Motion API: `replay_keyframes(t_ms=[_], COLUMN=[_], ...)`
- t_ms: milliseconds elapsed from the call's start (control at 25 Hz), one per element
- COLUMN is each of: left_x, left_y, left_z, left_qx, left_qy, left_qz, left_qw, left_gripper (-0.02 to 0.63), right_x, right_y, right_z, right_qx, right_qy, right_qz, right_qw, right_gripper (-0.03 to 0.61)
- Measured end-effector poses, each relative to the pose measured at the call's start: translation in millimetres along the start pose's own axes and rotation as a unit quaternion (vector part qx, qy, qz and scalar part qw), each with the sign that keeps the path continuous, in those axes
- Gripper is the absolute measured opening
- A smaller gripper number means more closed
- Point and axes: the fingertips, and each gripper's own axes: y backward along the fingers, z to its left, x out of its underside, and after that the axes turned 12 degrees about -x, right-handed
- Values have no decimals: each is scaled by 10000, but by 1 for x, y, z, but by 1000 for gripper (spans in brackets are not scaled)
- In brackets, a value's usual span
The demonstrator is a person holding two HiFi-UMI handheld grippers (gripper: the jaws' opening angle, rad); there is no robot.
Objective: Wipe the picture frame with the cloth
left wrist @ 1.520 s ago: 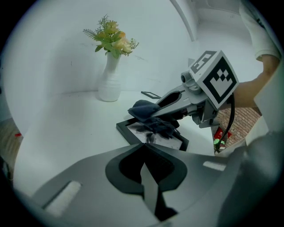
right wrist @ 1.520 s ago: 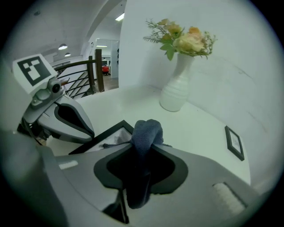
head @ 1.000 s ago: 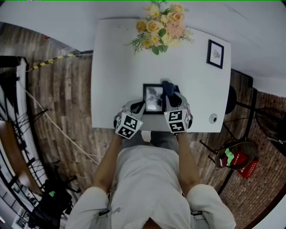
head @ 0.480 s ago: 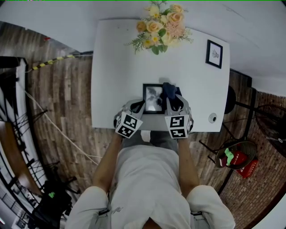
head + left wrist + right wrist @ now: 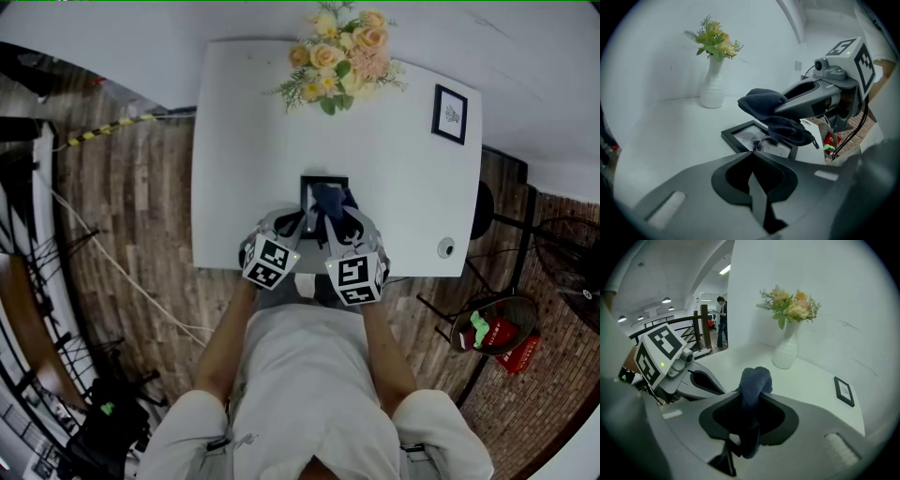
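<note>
Cloth is being clamped between right gripper jaws, hanging over picture frame that is lying flat at lower centre of table. Left gripper jaws are sitting together, tips touching frame's near edge.

No words, numbers or brand names can be read anywhere. The only signs are black-and-white square markers. One set stands on the marker cube of the left gripper, at the near edge of the surface. Another stands on the second marker cube, that of the right gripper, just to the right of the first. Both bear blocky patterns, not letters or digits. The small framed picture at the far right of the surface shows a drawing with no legible caption. A red thing on the floor at the right has pale marks too small to read.
</note>
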Motion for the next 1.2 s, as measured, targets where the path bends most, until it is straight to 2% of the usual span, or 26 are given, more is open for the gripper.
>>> replay_keyframes(t_ms=[360,880,1120,1200], left_x=[0,-2,1,1], left_y=[1,2,-1,-1], left_z=[0,0,-1,0], left_qx=[-9,-23,5,2], left_qy=[-22,-39,-6,-8], left_qz=[18,-2,-11,-1], left_qw=[10000,10000,10000,10000], left_gripper=[20,20,20,20], right_x=[0,28,37,38], right_y=[-21,-46,-49,-49], right_z=[28,30,29,30], right_qx=[-299,-349,-138,-122], right_qy=[-37,-467,237,310], right_qz=[22,76,369,400], right_qw=[9995,9983,9989,9986], right_gripper=[98,97,95,96])
